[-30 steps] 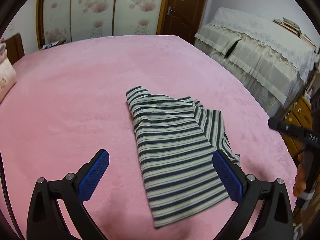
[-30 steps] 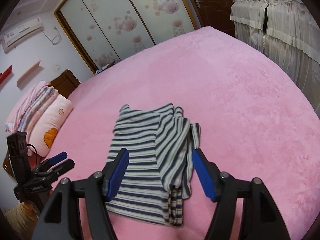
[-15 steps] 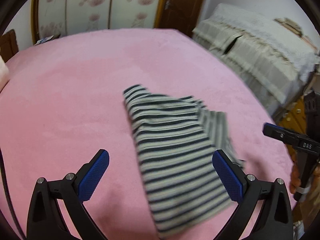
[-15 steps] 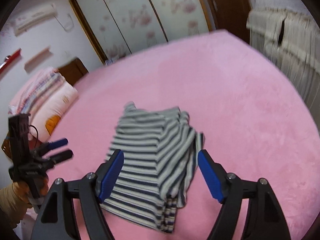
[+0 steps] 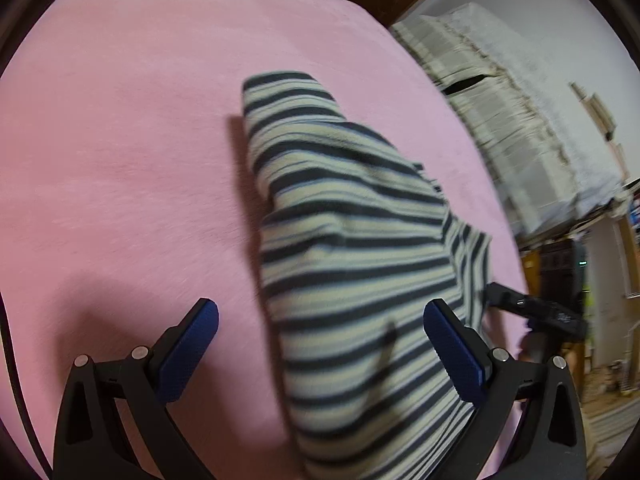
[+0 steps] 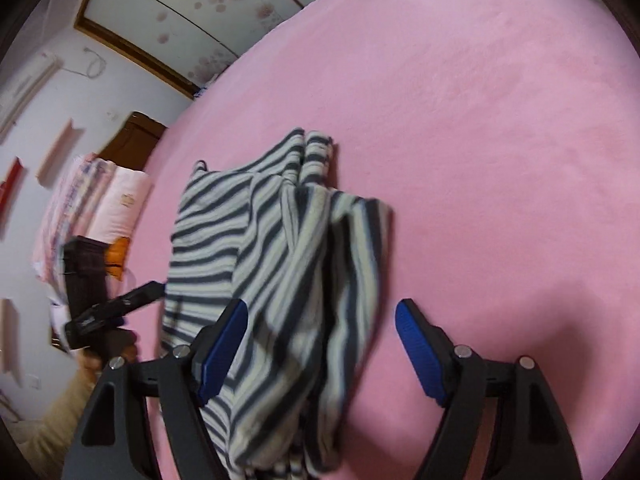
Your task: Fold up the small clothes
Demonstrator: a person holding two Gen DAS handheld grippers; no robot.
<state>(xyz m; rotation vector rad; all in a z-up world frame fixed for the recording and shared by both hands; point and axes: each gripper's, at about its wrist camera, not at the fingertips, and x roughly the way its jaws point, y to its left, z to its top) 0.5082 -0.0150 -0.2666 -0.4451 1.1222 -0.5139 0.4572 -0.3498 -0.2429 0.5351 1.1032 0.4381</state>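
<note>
A dark-and-cream striped knit garment (image 5: 360, 280) lies lengthwise, pointing away, between both wide-open, empty tongs: left tongs (image 5: 320, 348), right tongs (image 6: 320, 348)

both grippers have dropped closer to the striped garment (image 5: 360, 264), which now fills much more of each frame, reaching the bottom edge. in the left wrist view the right gripper (image 5: 536, 312) has come in from the right edge to the cloth's lower right side. the right gripper's jaws stand wider than a second ago.
</note>
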